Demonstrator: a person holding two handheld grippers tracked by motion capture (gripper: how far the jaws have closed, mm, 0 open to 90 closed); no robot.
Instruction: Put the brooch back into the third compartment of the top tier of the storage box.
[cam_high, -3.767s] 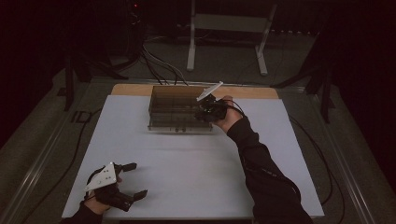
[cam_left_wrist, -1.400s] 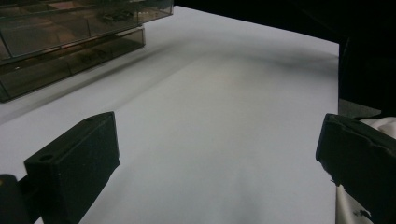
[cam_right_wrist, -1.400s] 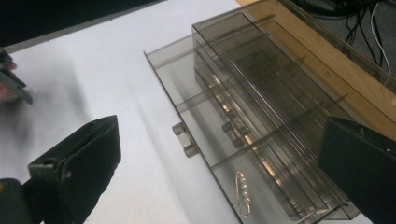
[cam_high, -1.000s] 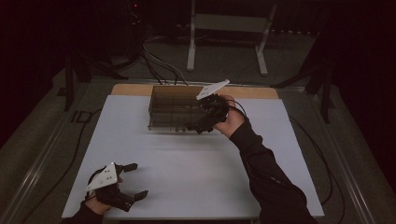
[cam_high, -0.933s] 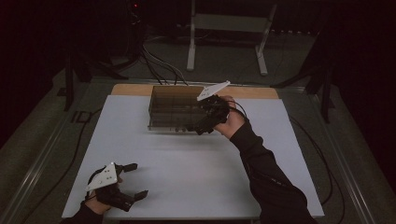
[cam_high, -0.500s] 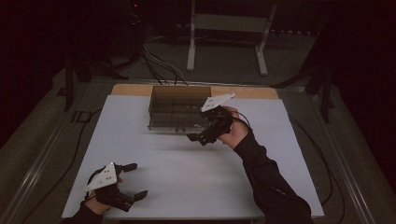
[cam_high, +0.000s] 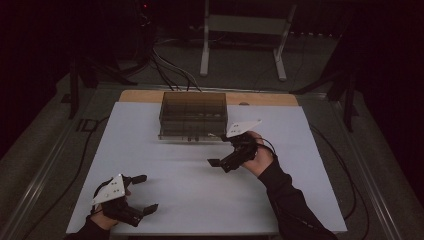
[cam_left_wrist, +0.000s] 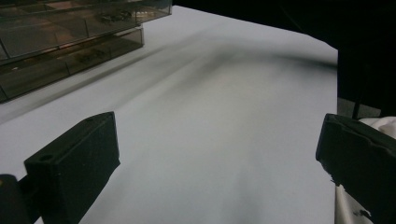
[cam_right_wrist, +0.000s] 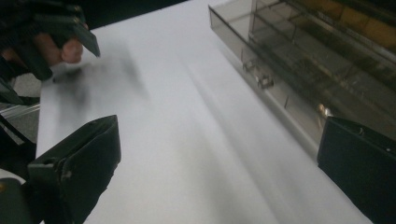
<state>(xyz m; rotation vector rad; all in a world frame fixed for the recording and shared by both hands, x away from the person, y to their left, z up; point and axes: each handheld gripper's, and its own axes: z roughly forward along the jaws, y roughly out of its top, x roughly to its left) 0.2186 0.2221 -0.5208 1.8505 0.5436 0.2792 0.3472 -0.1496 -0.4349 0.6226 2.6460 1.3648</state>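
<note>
Grippers, one in each of a person's hands, worked over a white table (cam_high: 200, 200) in a dim room. From the high view, the right gripper (cam_high: 221, 163) hovered just right of the table's middle, at about 3 o'clock from the centre, its jaws spread wide with nothing between them. It pointed toward 8 o'clock, with the person's dark sleeve (cam_high: 290, 205) trailing back to 5 o'clock.

At 12 o'clock on the table sat a smoky clear plastic organizer box (cam_high: 193, 116) divided into compartments, with shallow drawers along its front. The right gripper was near the box's front right corner but apart from it. In the right gripper view, the box (cam_right_wrist: 317, 70) ran along the upper right, small metal parts dimly visible inside; which compartments they lay in could not be told.

The left gripper (cam_high: 142, 192) sat at 7 o'clock, near the table's front edge, well apart from the box. Its jaws were also spread wide and held nothing. In the left gripper view, bare white table (cam_left_wrist: 210, 116) lay between the two black jaws, and the box (cam_left_wrist: 70, 37) showed at the upper left.
</note>
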